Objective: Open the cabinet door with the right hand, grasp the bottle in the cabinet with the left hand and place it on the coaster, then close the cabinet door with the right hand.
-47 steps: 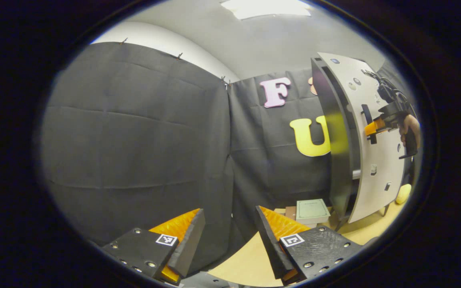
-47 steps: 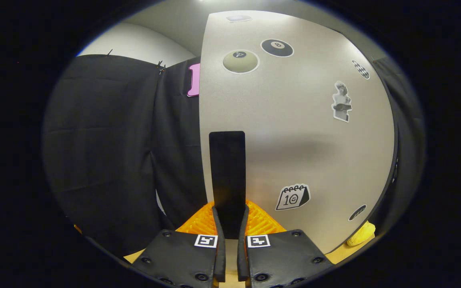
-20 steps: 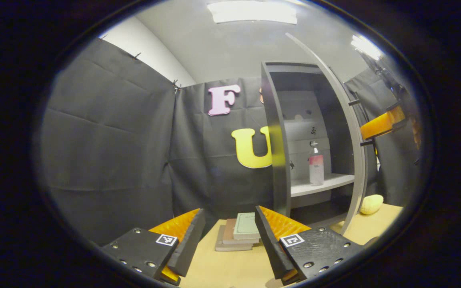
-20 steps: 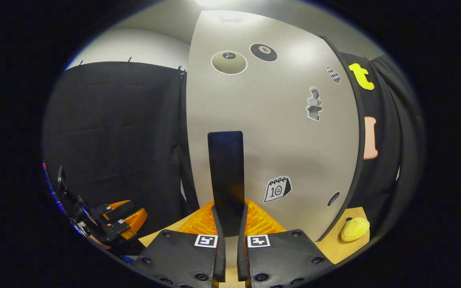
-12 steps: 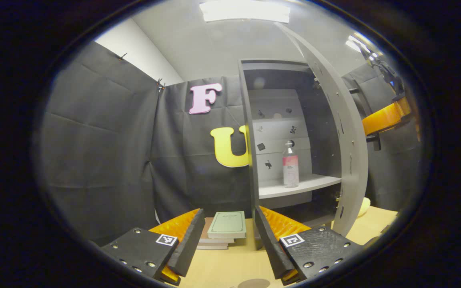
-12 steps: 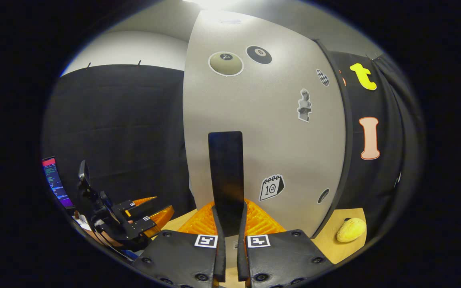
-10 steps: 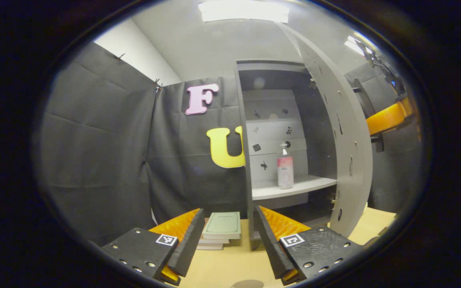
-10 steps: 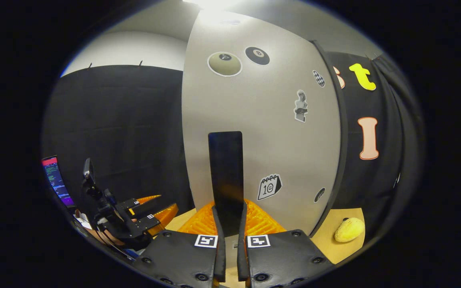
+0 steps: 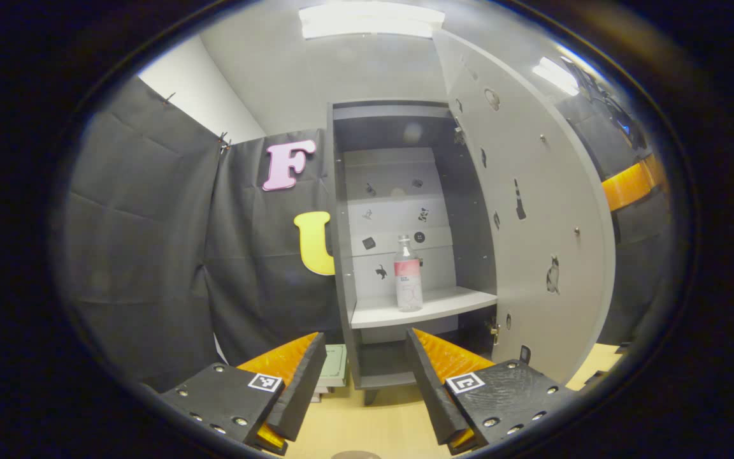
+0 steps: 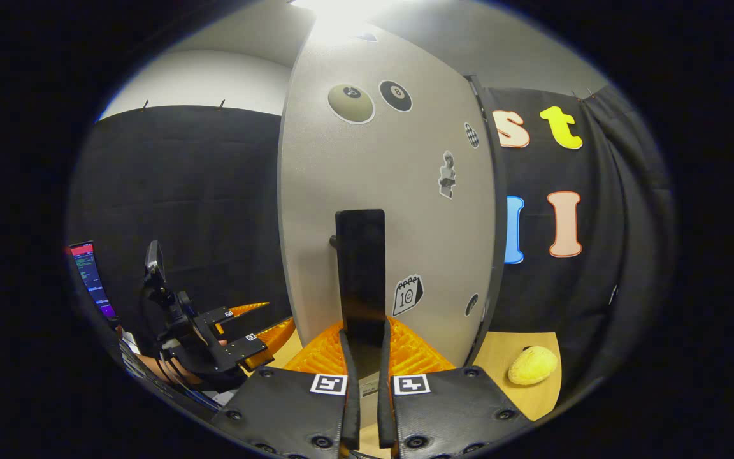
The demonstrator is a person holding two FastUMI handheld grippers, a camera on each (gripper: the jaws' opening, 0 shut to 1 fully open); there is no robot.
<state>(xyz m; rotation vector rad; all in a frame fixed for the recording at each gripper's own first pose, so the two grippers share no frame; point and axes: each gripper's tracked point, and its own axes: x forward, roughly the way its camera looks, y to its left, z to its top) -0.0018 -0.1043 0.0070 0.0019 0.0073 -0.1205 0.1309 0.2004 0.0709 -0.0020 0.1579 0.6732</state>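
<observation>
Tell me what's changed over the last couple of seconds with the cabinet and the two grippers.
The right gripper has swung the cabinet door from barely ajar to wide open, exposing the bottle on its shelf. It stays shut on the door handle. The left gripper stays open, holding nothing.

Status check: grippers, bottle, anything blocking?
Right gripper shut on door handle, door open. Left gripper open, short of cabinet. Bottle upright on shelf, path looks clear.
</observation>
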